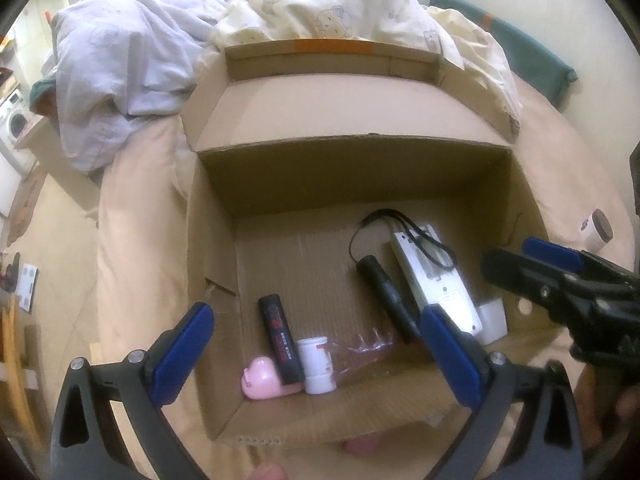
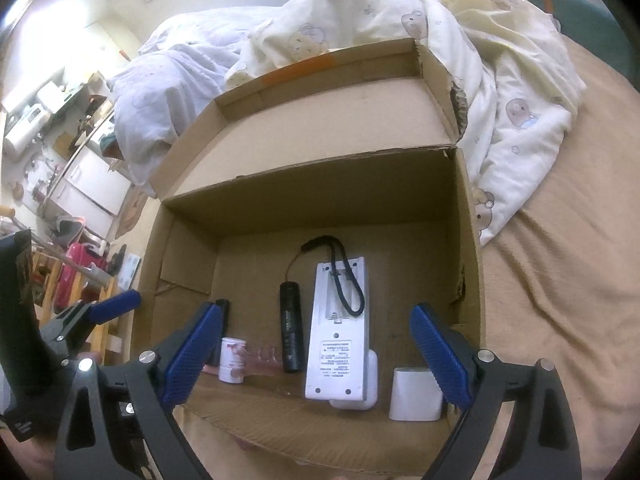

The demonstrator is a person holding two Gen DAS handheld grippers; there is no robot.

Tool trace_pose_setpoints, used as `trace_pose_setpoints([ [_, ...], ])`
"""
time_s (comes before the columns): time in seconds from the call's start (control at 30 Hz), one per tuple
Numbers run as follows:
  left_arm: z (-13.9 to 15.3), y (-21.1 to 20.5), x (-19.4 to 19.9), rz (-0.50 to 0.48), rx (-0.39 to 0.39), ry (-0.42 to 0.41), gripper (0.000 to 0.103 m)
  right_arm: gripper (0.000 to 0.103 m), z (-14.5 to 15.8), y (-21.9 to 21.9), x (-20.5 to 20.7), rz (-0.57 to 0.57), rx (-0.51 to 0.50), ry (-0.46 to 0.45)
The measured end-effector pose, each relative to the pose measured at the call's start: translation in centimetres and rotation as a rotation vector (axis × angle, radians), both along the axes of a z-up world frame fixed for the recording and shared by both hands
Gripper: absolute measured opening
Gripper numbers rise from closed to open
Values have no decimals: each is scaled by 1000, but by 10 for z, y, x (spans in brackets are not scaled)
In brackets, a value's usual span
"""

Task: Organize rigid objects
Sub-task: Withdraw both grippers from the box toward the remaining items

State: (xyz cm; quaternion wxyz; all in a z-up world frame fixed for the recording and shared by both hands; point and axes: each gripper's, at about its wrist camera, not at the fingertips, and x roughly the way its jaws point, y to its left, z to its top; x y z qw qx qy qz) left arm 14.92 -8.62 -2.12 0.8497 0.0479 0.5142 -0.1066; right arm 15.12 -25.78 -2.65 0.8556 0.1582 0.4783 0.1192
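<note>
An open cardboard box (image 2: 188, 184) sits on a bed (image 2: 560, 280), its flaps folded outward, with a rumpled cartoon-print quilt (image 2: 512, 80) heaped behind it. Both claws hover above the box's near edge, angled down into it. The left claw (image 1: 316, 344) is released, its blue pads spread wide and gripping nothing. The right claw (image 2: 316, 344) is likewise released and empty.

On the box floor, along the near edge — a pink rounded toy (image 1: 262, 378) lies toward the near left corner, touching a black cylinder with red lettering (image 1: 280, 344). Just beside that stands a small white bottle (image 1: 318, 364), and next to it lies something clear and pinkish (image 1: 368, 344), too blurred to identify. Toward the right side, a black flashlight (image 2: 289, 328) lies lengthwise, its wrist cord looping over a long white remote-like device (image 2: 340, 328) lying face down beside it. A small white block (image 2: 416, 394) rests in the near right corner.

Outside the box, on the bed to its right, a small white jar with a dark lid (image 1: 598, 230) lies on its side
</note>
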Motion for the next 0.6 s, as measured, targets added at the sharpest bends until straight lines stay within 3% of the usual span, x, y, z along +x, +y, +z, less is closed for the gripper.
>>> trace_pose_setpoints([
  [0.23,9,7,-1,26,-57,16,103,101,4,2,-3,5,39,14],
  [0.6,24,22,-18,64,-56,24,103,101,16,-1,-20,3,5,-22],
])
